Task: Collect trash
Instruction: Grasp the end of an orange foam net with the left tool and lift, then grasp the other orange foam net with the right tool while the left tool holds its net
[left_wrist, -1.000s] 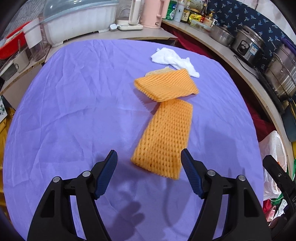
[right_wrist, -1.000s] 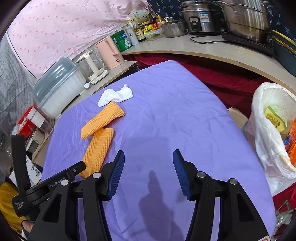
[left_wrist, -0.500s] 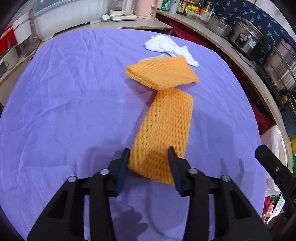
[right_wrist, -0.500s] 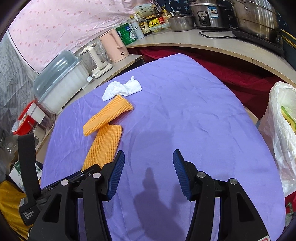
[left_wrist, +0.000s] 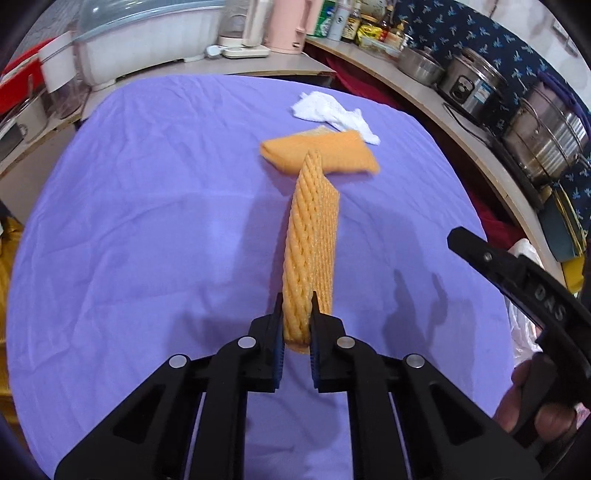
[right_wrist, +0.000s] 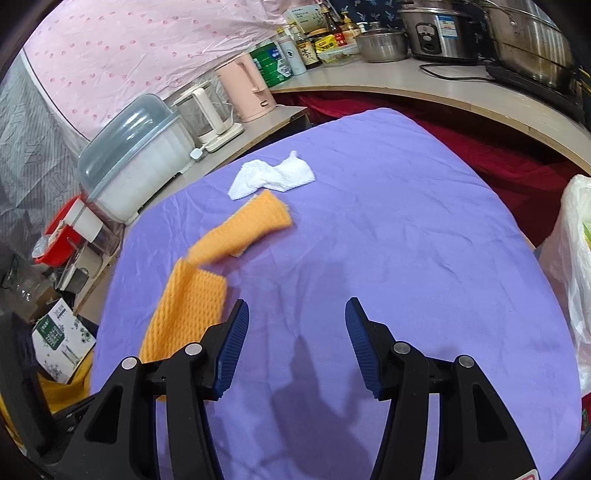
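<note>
Pinching the near end of the orange foam net sleeve, the left claw holds it lengthwise toward the bench's far edge; the right claw gapes empty, trash bag at right.

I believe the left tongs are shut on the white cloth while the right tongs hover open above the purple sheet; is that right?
Not quite: the left tongs are shut on the near orange foam net, not the white cloth, which lies untouched farther back, as the left wrist view shows. The right tongs do hover open above the purple sheet.
</note>
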